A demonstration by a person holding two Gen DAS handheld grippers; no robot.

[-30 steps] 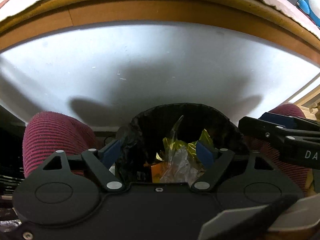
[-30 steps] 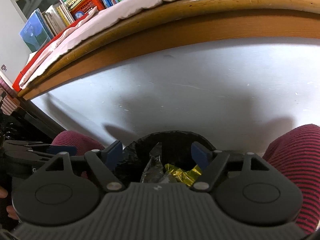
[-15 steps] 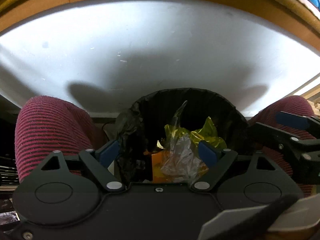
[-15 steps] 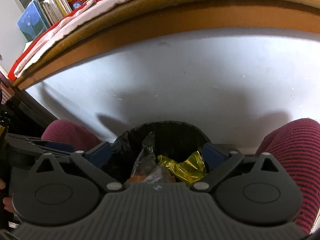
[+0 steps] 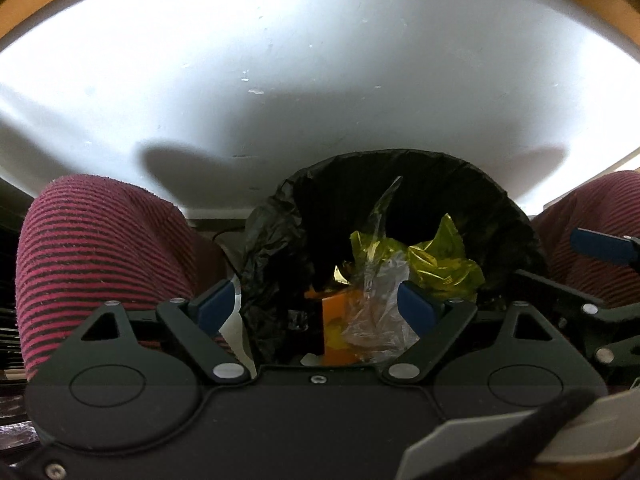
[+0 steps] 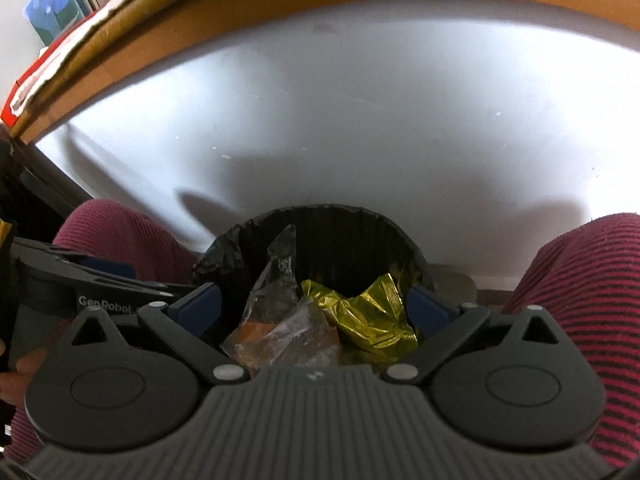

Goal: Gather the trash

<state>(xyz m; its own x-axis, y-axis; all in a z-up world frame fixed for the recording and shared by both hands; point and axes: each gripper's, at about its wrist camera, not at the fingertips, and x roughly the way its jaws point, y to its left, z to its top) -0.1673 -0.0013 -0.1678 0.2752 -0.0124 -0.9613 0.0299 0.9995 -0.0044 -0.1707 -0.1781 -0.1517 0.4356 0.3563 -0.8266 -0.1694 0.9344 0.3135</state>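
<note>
Now lower over bin (image 5: 400, 184) than a second ago, desk edge nearly out of view | left gripper (image 5: 316, 304) and right gripper (image 6: 312, 304) both spread, empty | wrappers (image 6: 360, 316) lie inside bin | drop looks done; fetch more trash.

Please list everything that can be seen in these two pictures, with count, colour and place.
bin liner: one, black, between the knees, below the white panel
gold wrapper: one, inside the bin, right side
clear plastic wrapper: one, sticking up inside the bin
orange packet: one, under the clear plastic
white panel: one, behind the bin
books: several, upper left
knees: two, striped red and black
left tool: open
right tool: open
</note>
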